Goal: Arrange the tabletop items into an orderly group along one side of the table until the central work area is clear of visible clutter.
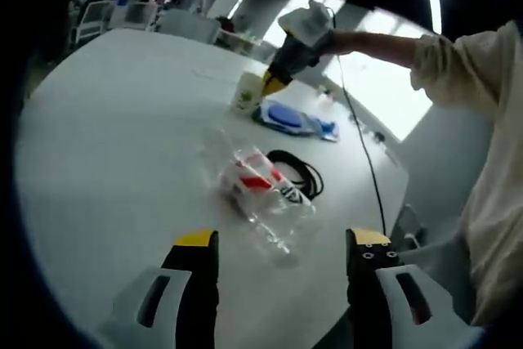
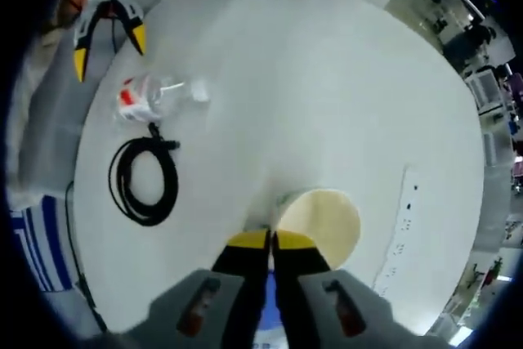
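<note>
The right gripper (image 2: 270,239) is closed on the rim of the paper cup (image 2: 320,221). The left gripper (image 1: 282,243) is open above the bench (image 1: 114,120), near the plastic bag (image 1: 257,185), which lies beside the black cable (image 1: 298,171).

Left tongs (image 1: 282,243): black jaws, yellow tips, screws on right tip, pale grey housing with dark slots; right tongs (image 2: 270,240): same black jaws, yellow tips, grey housing; black cable (image 1: 359,132) trailing; cream long sleeve (image 1: 462,59), cuff bunched.
</note>
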{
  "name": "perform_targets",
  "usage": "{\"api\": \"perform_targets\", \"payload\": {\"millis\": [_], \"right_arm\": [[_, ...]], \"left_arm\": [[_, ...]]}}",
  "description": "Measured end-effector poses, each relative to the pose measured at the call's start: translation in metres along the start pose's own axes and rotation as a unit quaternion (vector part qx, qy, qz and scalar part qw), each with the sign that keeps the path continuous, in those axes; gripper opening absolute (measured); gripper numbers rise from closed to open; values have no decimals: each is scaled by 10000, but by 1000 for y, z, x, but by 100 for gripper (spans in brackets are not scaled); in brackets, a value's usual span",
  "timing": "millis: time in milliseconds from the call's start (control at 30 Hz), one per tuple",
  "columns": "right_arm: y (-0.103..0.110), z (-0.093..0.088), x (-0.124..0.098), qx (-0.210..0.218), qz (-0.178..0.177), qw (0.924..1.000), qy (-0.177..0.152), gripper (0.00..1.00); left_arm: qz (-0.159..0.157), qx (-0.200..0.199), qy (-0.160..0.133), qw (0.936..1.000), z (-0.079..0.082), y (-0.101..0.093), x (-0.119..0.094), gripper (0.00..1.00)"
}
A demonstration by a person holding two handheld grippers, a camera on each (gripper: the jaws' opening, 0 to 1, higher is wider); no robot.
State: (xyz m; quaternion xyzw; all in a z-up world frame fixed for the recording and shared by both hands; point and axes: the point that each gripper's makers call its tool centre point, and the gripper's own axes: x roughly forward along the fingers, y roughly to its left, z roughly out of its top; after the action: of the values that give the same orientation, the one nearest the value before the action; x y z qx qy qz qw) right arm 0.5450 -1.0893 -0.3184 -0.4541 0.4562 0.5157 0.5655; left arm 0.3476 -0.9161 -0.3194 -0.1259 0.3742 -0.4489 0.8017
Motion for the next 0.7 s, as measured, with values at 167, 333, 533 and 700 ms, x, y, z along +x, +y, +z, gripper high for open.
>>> {"api": "perform_targets", "payload": {"millis": [167, 333, 533, 700], "right_arm": [[0, 1, 1, -12, -59, 10000, -52, 6], [0, -1, 1, 12, -86, 9999, -86, 11], [-2, 1, -6, -22, -225, 9994, -250, 14], [1, 3, -12, 85, -213, 9990, -390, 14]], "left_arm": [[23, -35, 5, 10000, -2, 2, 0, 60], [40, -59, 10, 10000, -3, 4, -1, 59], [39, -43, 41, 10000, -3, 3, 1, 59], [25, -27, 46, 10000, -3, 2, 1, 59]]}}
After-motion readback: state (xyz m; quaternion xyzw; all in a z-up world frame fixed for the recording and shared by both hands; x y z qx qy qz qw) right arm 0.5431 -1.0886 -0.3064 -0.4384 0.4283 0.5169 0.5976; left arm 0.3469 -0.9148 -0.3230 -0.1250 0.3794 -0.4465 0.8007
